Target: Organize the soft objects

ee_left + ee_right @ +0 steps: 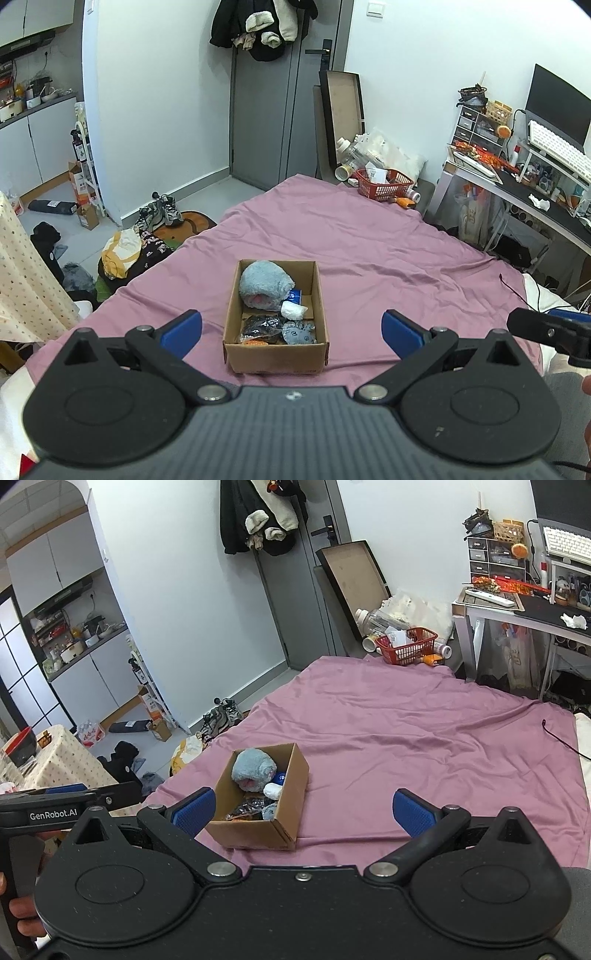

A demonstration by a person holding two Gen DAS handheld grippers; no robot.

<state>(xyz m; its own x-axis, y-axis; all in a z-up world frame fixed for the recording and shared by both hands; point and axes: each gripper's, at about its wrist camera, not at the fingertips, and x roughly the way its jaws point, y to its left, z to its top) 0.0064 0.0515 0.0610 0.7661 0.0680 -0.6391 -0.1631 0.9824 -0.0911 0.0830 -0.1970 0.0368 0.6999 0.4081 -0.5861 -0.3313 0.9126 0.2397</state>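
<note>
Both grippers empty, jaws spread wide, hovering over the purple bedsheet (pixel 369 240). Left gripper (pixel 291 334): cardboard box (pixel 275 356) sits dead ahead, right between its blue fingertips (pixel 183 332). Right gripper (pixel 303 812): same box is ahead and toward its left finger. Inside the box: fluffy blue plush (pixel 264 282) at the far end, white wad (pixel 293 311) beside it, black bundle (pixel 260 326) and small grey-blue piece (pixel 300 332) at the near end. Nothing touching either gripper.
</note>
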